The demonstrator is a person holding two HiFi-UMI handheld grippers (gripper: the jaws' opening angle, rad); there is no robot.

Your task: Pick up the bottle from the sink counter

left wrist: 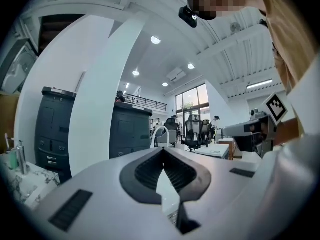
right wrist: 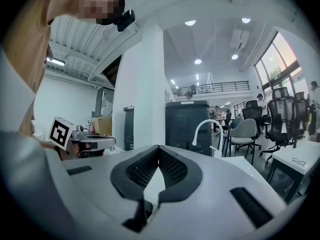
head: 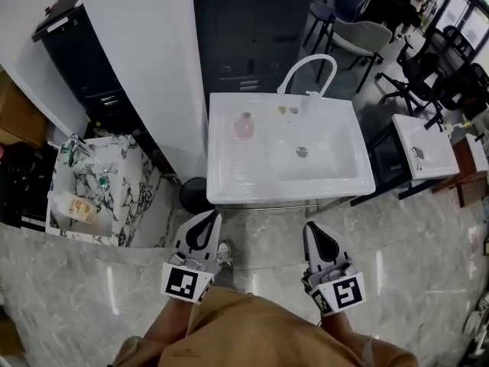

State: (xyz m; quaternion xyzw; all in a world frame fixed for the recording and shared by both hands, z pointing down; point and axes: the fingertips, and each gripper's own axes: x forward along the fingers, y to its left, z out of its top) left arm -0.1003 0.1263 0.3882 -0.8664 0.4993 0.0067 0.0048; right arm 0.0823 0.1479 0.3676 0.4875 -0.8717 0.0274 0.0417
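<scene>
My left claw (head: 206,224) is pressed together, its ribbed black pads meeting at the tips with nothing between them; the left gripper view shows this plainly (left wrist: 162,152). My right claw (head: 317,235) is the same: tips together and pinching nothing (right wrist: 159,149). I hold both low in front of me over the pale marbled floor (head: 428,243), just short of the sink counter (head: 221,182) and touching nothing. Each points towards the counter's near edge.

The bottle (head: 244,125) is small and pinkish. It stands upright on the ribbed draining part at the left of the counter, well ahead of my left claw. To its right lies the basin, with its drain (head: 302,152) in the middle. The white arched faucet (head: 306,71) rises from the counter's back edge, and it also shows beyond my closed tips in the right gripper view (right wrist: 207,129).

Behind the sink stands a dark cabinet (head: 252,29), with a white column (head: 141,67) to its left. Further left a marble-patterned side table (head: 130,197) carries a few small containers. Office chairs (head: 367,37) stand at the upper right, and a smaller white table (head: 435,159) sits to the right of the sink.
</scene>
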